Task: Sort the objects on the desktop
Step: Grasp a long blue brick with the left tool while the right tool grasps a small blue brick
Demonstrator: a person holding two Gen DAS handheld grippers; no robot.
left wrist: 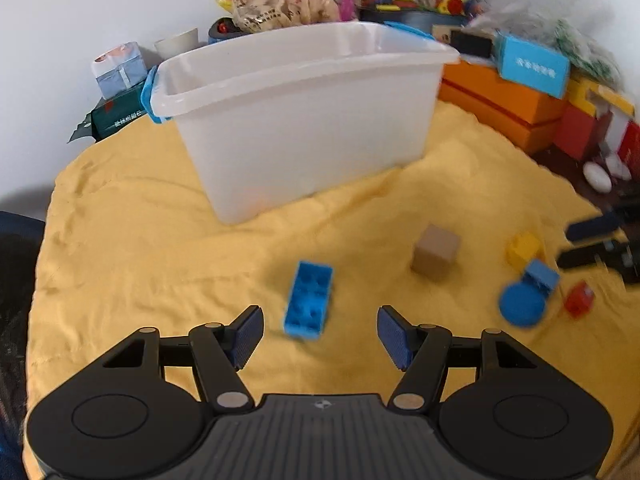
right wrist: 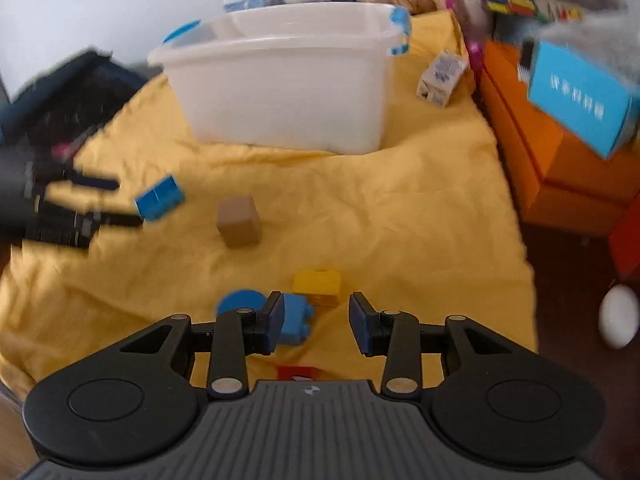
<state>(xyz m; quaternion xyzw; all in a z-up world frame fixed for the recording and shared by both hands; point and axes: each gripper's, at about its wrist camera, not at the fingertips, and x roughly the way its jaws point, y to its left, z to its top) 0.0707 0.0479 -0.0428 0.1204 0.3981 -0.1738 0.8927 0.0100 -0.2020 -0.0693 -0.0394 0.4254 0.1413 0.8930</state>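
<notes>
My left gripper (left wrist: 320, 332) stands open low over the yellow cloth (left wrist: 140, 240). A blue two-by-four brick (left wrist: 308, 300) lies on the cloth just ahead of its fingers, untouched. To the right are a brown cube (left wrist: 436, 254), a yellow brick (left wrist: 524, 248), a small blue brick (left wrist: 542, 274), a blue disc (left wrist: 522, 304) and a red brick (left wrist: 578, 300). My right gripper (right wrist: 318, 320) is open; the small blue brick (right wrist: 296, 320) lies against its left pad (right wrist: 276, 320), clear of the right pad. The yellow brick (right wrist: 318, 286) sits just beyond. The white bin (left wrist: 300, 68) stands behind.
Orange boxes (left wrist: 500, 104) and a blue carton (left wrist: 534, 66) line the right side. A small milk carton (right wrist: 442, 78) stands right of the bin (right wrist: 280, 46). Snack bags and toy boxes crowd the back. A white oval object (right wrist: 618, 320) lies off the cloth's right edge.
</notes>
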